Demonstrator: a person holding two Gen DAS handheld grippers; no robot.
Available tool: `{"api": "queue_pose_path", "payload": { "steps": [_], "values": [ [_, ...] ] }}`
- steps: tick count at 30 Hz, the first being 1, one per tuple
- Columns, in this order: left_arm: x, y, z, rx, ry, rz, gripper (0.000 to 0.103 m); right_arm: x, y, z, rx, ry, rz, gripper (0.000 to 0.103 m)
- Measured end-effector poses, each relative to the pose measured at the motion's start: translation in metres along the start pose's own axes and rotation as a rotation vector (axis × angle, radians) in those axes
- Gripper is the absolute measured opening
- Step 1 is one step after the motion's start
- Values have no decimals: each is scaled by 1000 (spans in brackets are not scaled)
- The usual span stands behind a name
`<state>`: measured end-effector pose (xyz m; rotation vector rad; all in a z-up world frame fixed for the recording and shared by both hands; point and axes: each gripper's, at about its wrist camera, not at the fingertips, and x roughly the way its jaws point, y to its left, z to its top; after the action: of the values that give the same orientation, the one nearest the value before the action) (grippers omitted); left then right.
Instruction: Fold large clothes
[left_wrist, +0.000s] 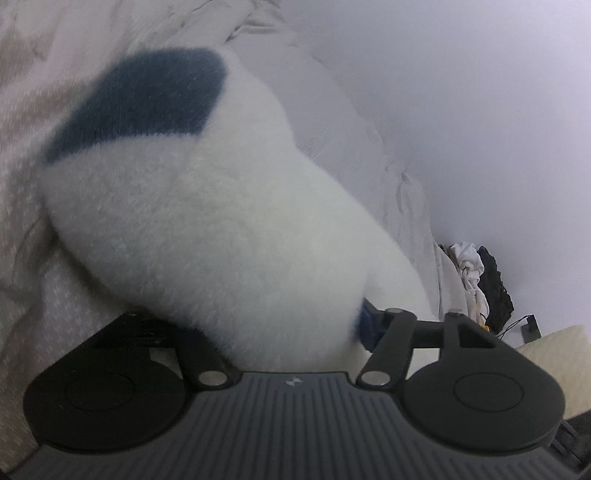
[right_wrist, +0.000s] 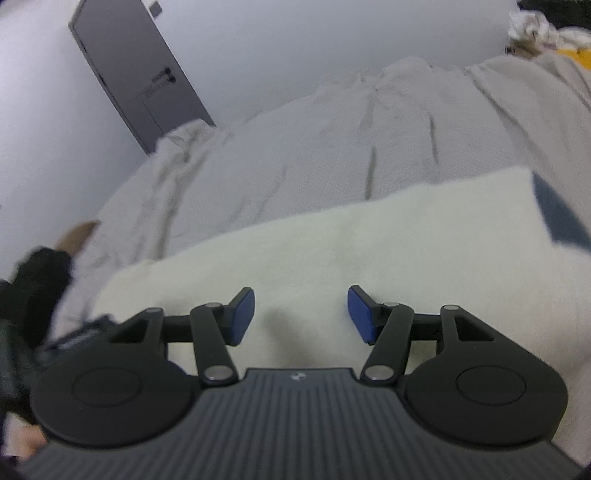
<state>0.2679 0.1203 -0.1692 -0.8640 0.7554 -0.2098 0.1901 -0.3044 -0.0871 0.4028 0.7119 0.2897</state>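
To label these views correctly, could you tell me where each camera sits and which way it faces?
Left wrist: on the left claw, looking down at the white fleece garment bunched between its fingers, bed cover beyond; only the claw shows.
Right wrist: on the right claw, open over the garment, facing across the bed cover toward a grey door; a dark sleeve shows at left.
Shared: garment, bed cover, clothes pile.

The garment (left_wrist: 221, 221) was fluffy white fleece with a navy patch. The bed cover (right_wrist: 295, 155) was matt, finely textured woven cloth, creased. Both grippers' (right_wrist: 301, 314) bodies were matt black ribbed plastic with shiny metal pivots.
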Motion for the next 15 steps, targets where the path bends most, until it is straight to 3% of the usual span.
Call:
{"api": "queue_pose_path", "payload": {
  "steps": [3,5,7,11,15],
  "values": [
    [-1,-2,2,11,-7,-5,64,-15,-1,-5,77,10,87,63],
    [1,-4,3,7,-8,-12,63,-20,-3,-9,144,23,163,95],
    [-5,3,2,-9,-8,-25,63,-23,-7,-15,234,41,243,103],
    [-7,9,4,-37,-3,-43,63,-11,-13,-31,378,127,353,103],
    [-14,18,6,-71,-10,-70,64,15,-22,-47,493,202,329,103]
  ]
}}
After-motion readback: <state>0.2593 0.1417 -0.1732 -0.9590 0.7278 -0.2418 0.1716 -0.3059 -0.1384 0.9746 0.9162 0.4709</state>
